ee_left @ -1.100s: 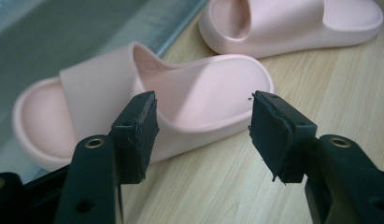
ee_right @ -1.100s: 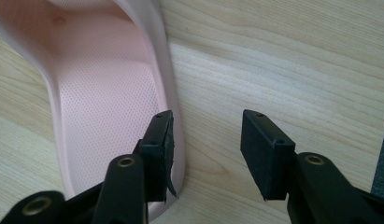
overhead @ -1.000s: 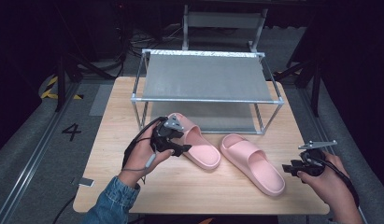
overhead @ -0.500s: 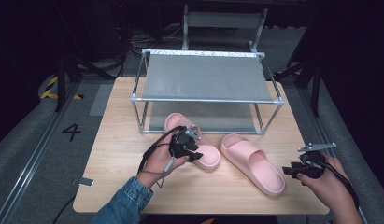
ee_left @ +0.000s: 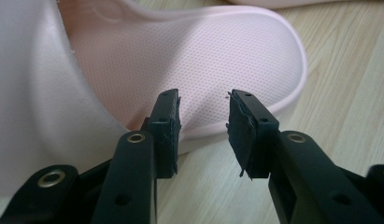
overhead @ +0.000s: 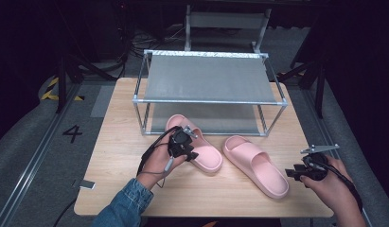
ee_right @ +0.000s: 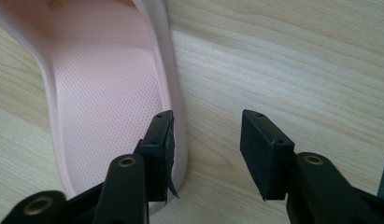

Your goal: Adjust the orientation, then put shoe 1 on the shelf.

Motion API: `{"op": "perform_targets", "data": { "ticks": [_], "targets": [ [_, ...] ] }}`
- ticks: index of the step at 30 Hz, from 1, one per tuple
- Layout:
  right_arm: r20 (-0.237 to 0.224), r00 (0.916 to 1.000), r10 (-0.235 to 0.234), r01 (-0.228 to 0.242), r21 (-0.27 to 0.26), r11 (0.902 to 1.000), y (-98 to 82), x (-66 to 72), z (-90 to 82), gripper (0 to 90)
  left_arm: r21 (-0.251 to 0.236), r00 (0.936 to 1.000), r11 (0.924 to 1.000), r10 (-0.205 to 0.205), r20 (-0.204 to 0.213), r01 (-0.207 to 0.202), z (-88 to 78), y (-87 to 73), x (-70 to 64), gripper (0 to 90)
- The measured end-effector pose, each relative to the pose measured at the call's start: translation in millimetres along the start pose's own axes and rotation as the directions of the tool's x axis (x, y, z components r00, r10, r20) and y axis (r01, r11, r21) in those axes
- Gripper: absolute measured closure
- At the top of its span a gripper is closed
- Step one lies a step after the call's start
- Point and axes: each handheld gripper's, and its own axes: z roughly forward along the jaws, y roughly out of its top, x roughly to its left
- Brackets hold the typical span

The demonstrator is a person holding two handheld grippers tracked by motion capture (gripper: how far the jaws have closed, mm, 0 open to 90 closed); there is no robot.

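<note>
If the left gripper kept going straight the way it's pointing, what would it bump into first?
Most likely the left pink slipper. The left gripper points at its heel end, with the rim and dotted footbed right ahead between the open jaws. How close it already is, is hard to tell.

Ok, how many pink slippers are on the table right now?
2. One slipper lies before the rack, under the left tool; the other slipper lies to its right.
</note>
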Motion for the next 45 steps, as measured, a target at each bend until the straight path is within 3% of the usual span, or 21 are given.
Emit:
{"op": "perform_targets", "data": {
  "ticks": [3,11,15,20,23,26,28,31,36,40,45],
  "targets": [
    [-0.005,0.9999,-0.015,0.015,-0.003,0.9999,6.6,2.8,2.3,55.8,0.012,0.9988,0.9993,-0.034,-0.035,0.034,-10.7,-8.1,4.4,63.3],
    [-0.016,0.9987,-0.049,0.049,0.000,0.9988,17.0,7.1,9.3,55.4,0.002,0.9919,0.9935,-0.113,-0.058,0.114,-30.9,-27.1,21.0,63.0],
    [-0.013,0.9985,-0.053,0.053,-0.008,0.9986,20.6,8.2,10.0,55.3,-0.022,0.9851,0.9872,-0.159,-0.065,0.158,-41.9,-36.1,31.0,63.4],
    [-0.011,0.9981,-0.060,0.060,-0.003,0.9982,20.2,8.2,10.9,55.1,-0.030,0.9721,0.9800,-0.199,-0.124,0.197,-48.5,-42.9,42.1,63.0],
    [-0.009,0.9984,-0.056,0.056,-0.008,0.9984,19.4,7.2,9.4,55.1,-0.041,0.9668,0.9762,-0.217,-0.135,0.213,-50.9,-45.2,46.3,62.8],
    [-0.007,0.9985,-0.054,0.054,-0.006,0.9985,18.0,6.2,9.3,55.1,-0.043,0.9677,0.9746,-0.224,-0.117,0.220,-52.9,-45.2,47.1,61.5],
    [-0.008,0.9987,-0.051,0.051,-0.005,0.9987,17.1,6.1,9.6,55.0,-0.034,0.9715,0.9782,-0.207,-0.114,0.205,-53.9,-44.7,46.1,60.9],
    [-0.013,0.9989,-0.045,0.045,0.003,0.9990,16.3,6.4,11.0,54.7,-0.018,0.9799,0.9817,-0.190,-0.060,0.190,-58.0,-42.9,42.3,61.1],
    [-0.017,0.9987,-0.048,0.048,0.003,0.9988,16.3,7.4,11.7,54.6,-0.012,0.9852,0.9853,-0.171,-0.015,0.170,-58.2,-36.8,34.2,58.7],
    [-0.019,0.9987,-0.047,0.047,-0.001,0.9989,15.2,7.7,11.2,54.4,-0.013,0.9884,0.9884,-0.151,-0.009,0.151,-54.3,-32.4,30.0,55.8],
    [-0.014,0.9991,-0.039,0.039,-0.005,0.9992,13.2,7.1,7.4,54.3,-0.021,0.9900,0.9904,-0.137,-0.033,0.136,-37.9,-24.6,24.6,49.3]
  ]
}}
